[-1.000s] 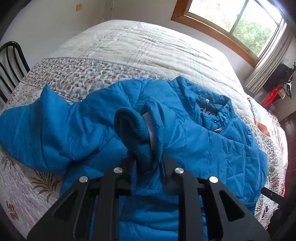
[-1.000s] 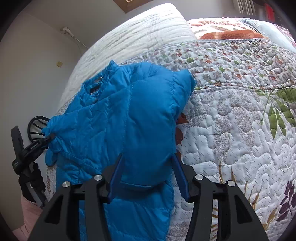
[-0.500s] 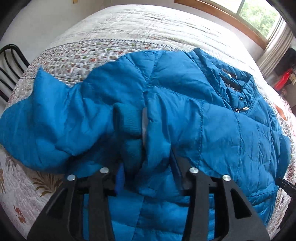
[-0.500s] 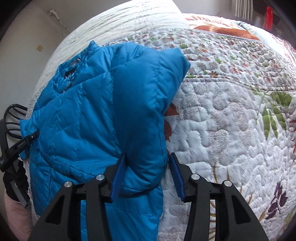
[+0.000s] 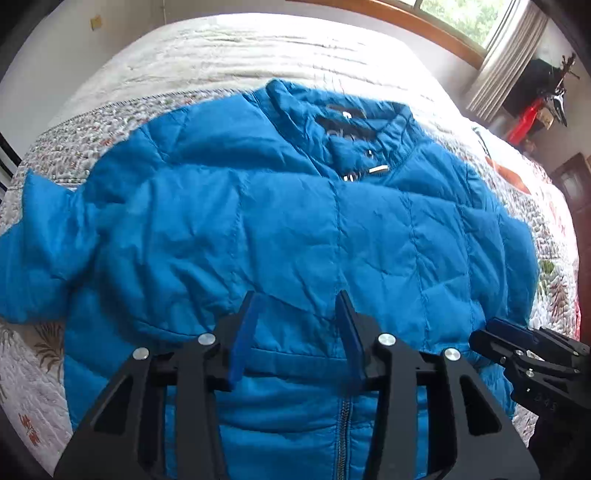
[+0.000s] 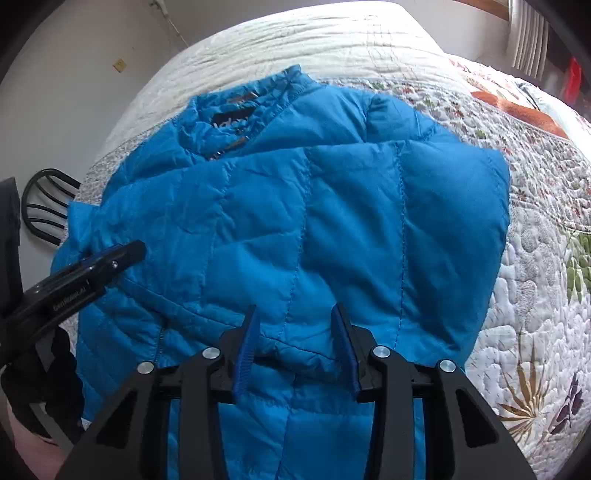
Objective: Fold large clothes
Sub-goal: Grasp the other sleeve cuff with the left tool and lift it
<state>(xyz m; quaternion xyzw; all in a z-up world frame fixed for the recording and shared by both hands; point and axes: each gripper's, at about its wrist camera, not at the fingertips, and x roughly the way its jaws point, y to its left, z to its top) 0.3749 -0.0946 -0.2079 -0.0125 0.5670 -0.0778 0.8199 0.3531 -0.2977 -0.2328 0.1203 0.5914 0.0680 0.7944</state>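
The left gripper [image 5: 295,314] is hanging over the jacket [image 5: 295,229] with its blue pads [image 5: 245,332] partly apart and closing, nothing pinched between them. The right gripper [image 6: 295,325] is doing likewise over the folded sleeve [image 6: 406,240], jaws closing and gripping no cloth. In the right wrist view small white lettering is showing on the left gripper's black finger, too small to read; a dark label [image 6: 231,120] inside the collar [image 5: 354,122] is carrying pale letters, blurred.

The jacket is lying front-up on the bed, bright blue and quilted in puffy panels, its zip [image 5: 343,424] closed up the middle. One sleeve is lying folded across the chest; the other sleeve [image 5: 40,251] is bunching out sideways.

Beneath it a floral quilt [image 6: 535,277] is covering the bed. A black chair [image 6: 44,206] is standing beside the bed, and a wood-framed window [image 5: 461,22] with a curtain [image 5: 506,62] is showing beyond.
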